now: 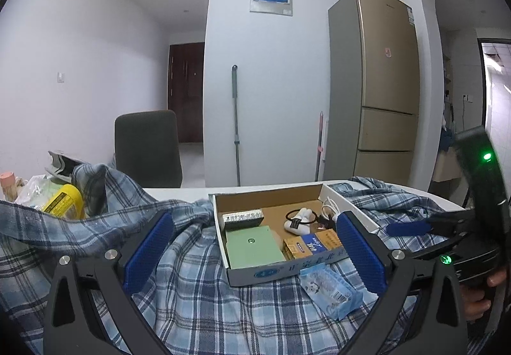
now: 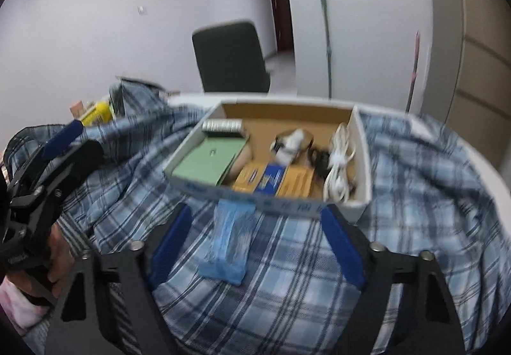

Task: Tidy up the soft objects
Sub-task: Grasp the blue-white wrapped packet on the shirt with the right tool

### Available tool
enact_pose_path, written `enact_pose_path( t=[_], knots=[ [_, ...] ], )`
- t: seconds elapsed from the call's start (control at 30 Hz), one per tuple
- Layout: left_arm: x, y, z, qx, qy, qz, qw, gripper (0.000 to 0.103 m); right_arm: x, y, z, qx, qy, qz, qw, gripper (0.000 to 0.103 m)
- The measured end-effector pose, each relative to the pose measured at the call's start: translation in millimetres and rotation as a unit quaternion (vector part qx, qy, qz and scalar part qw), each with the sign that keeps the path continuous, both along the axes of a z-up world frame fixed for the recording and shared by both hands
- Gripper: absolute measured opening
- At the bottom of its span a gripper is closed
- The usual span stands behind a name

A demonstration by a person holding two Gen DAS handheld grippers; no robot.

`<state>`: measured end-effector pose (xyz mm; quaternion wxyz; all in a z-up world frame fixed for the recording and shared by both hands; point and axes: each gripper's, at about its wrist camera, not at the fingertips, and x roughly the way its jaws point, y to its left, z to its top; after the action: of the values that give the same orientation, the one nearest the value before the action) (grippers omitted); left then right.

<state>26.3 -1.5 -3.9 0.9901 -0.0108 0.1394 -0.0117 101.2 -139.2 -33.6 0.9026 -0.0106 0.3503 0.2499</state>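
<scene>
Both grippers were spread wide with nothing between the pads, hovering over the blue plaid shirt that was draped all over the white table. The left gripper and the right gripper each looked down on a light blue tissue pack lying on the shirt, right up against the front wall of the cardboard box. The box sat on top of the fabric and held a green booklet, some small cartons and a white cable. Farther left was a yellow bottle, half tucked in folds. Behind the table were a dark chair and a gold fridge.
</scene>
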Motion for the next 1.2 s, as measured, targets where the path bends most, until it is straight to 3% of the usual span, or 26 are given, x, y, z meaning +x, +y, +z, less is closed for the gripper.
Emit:
enact_pose_path(
  t=[0.27, 0.5, 0.67, 0.83, 1.0, 1.2],
  knots=[
    [7, 5, -3, -0.009, 0.026, 0.013, 0.9995, 0.103, -1, 29, -20, -0.044, 0.004, 0.032, 0.999, 0.072],
    [16, 5, -9, -0.007, 0.052, 0.010, 0.9986, 0.103, 3, 40, -37, -0.059, 0.028, 0.046, 0.997, 0.052],
    [14, 4, -9, -0.002, 0.047, 0.006, 0.9989, 0.103, 5, 43, -42, -0.064, 0.040, 0.052, 0.996, 0.044],
    [14, 3, -8, -0.002, 0.046, 0.007, 0.9989, 0.103, 5, 46, -46, -0.069, 0.049, 0.061, 0.995, 0.028],
    [14, 4, -8, -0.002, 0.045, 0.006, 0.9990, 0.103, -1, 40, -39, -0.059, 0.025, 0.056, 0.996, 0.022],
    [11, 2, -7, 0.003, 0.036, 0.004, 0.9993, 0.103, -16, 16, -14, -0.024, -0.043, 0.028, 0.998, 0.022]
  ],
)
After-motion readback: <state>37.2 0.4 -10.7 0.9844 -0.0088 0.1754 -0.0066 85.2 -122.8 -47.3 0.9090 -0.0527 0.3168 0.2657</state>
